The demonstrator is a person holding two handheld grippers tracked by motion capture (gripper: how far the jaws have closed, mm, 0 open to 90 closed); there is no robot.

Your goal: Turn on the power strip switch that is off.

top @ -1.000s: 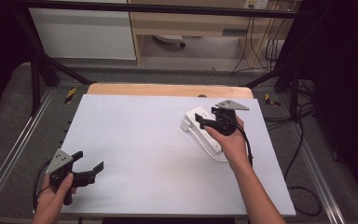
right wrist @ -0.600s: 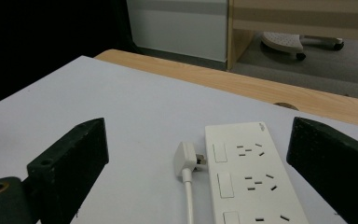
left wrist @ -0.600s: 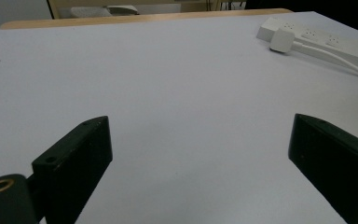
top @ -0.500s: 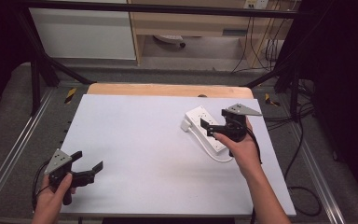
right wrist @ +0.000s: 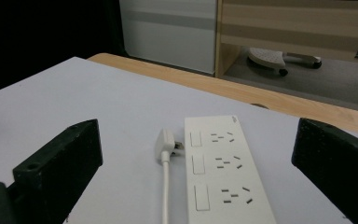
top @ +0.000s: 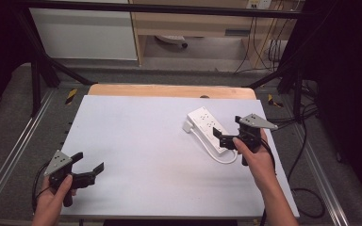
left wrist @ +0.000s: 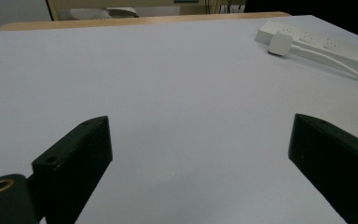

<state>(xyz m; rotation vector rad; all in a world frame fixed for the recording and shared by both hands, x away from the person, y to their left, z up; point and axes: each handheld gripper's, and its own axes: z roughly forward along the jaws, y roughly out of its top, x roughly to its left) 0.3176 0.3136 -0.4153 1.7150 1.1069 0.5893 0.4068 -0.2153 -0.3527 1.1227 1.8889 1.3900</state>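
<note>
Right gripper (top: 228,135) back off power strip (top: 208,129)

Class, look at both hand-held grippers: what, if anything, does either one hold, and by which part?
Nothing. The right hand-held gripper, jaws just opened, and the left hand-held gripper are empty.
</note>
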